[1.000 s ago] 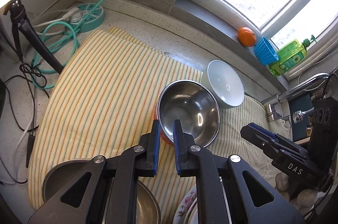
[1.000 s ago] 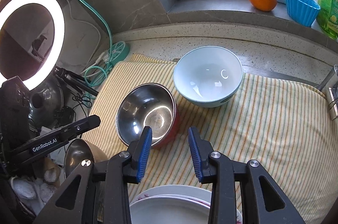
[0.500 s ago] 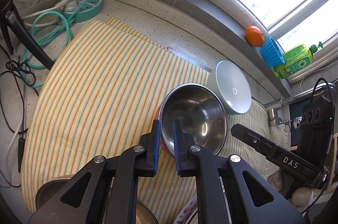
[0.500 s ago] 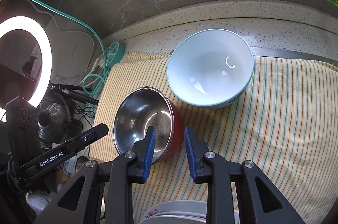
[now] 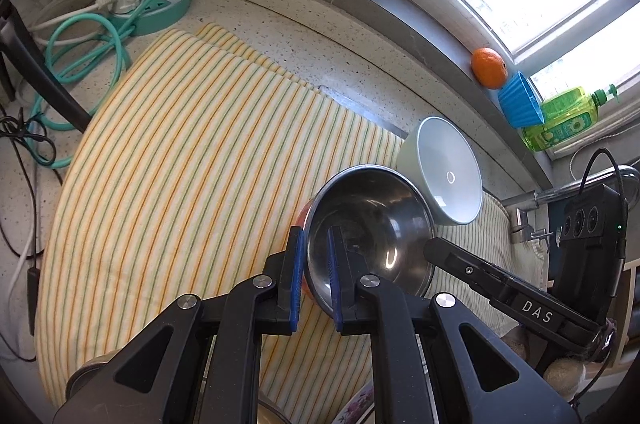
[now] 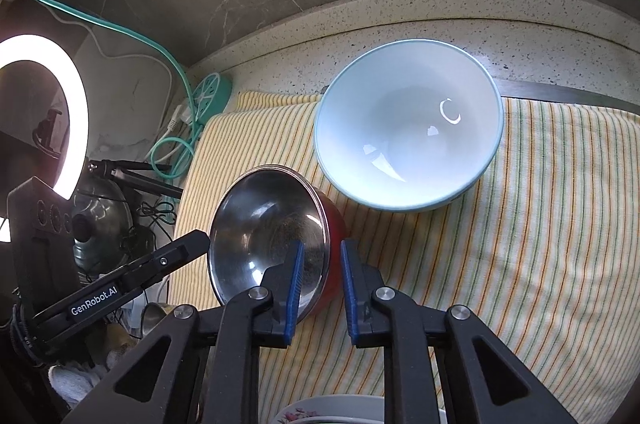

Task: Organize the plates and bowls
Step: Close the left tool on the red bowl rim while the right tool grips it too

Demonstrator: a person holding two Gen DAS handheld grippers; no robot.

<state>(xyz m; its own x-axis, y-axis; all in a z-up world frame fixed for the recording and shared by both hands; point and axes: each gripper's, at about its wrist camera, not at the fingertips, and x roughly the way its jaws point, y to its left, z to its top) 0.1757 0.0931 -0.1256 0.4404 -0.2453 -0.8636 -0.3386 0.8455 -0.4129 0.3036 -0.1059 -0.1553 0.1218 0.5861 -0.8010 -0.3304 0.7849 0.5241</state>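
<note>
Two bowls sit on the striped cloth [image 5: 168, 160] in the left wrist view: a steel bowl with a red outside [image 5: 370, 228], tipped so its mouth faces the camera, and a pale blue bowl [image 5: 448, 176] touching it on the far side, toward the back edge of the counter [image 5: 304, 36]. Both are empty. Left tool [image 5: 314, 274]: jaws nearly closed, clamped across the near rim of the steel bowl, one blue pad outside on the red wall, the other inside on the steel. The right tool's finger reaches in from the right and meets the bowl's opposite rim. On the window sill stand an orange [image 5: 488, 68], a blue cup [image 5: 520, 104] and a green soap bottle [image 5: 560, 120]. A second steel vessel [image 5: 86, 372] and the edge of a flowered plate [image 5: 358, 404] show at the near edge, partly hidden by the tool.

Right wrist view: same steel bowl [image 6: 268, 232], tilted with its mouth toward the left, red wall toward the pale blue bowl [image 6: 408, 128], which sits upright and empty behind it on the cloth [image 6: 540, 224]. Right tool [image 6: 320, 284]: jaws have just been closing and stand narrow, straddling the bowl's rim, left pad inside, right pad outside. A small gap shows beside the right pad; contact on that side cannot be told. The left tool's finger [image 6: 176, 256] meets the rim at the bowl's left. Flowered plate [image 6: 320, 410] lies at the near edge, below the tool. A lit ring light [image 6: 76, 112] stands at the counter's left end.
</note>
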